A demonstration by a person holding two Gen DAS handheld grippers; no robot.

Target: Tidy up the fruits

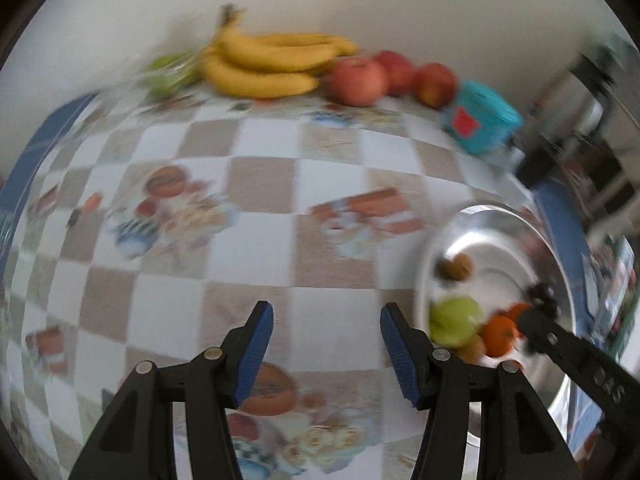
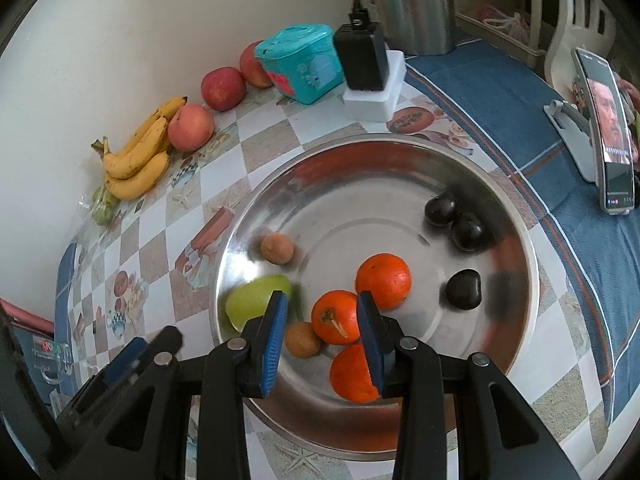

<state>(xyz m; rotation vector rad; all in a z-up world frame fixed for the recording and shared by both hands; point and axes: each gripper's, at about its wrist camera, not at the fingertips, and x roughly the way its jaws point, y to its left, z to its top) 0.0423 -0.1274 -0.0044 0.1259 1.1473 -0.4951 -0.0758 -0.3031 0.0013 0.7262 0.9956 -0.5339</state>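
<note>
Three oranges grouped in near half of steel bowl. Alongside: two kiwis, one green fruit at left, three dark plums at right.

Right tongs poised over bowl, pointing steeply down, pads narrowly parted, nothing gripped. Stemmed orange framed between pads; right pad at its edge, clear gap at left pad. Contact not confirmable.

Left tongs over bare tabletop just left of bowl, roughly half open, empty. View smeared.

Not yet in bowl, lined along far wall: banana bunch, three apples right of it, green grapes (blurred) left of it. Teal box right of apples, not fruit.

Judged step: fetch of next far-side fruit with left tongs. Sorting judged about half done.

Notes for clean execution:
- Widen pads well past apple width before descent.
- Approach from above, pads either side of widest part.
- Close gently to avoid bruising.
- Lift straight up, clear of neighbours, to prevent rolling.
- Release low in free far-left part of bowl, away from plums.
- Keep right tongs out of entry path.
- For bananas, grip near stem end; bunch likely too wide elsewhere.
</note>
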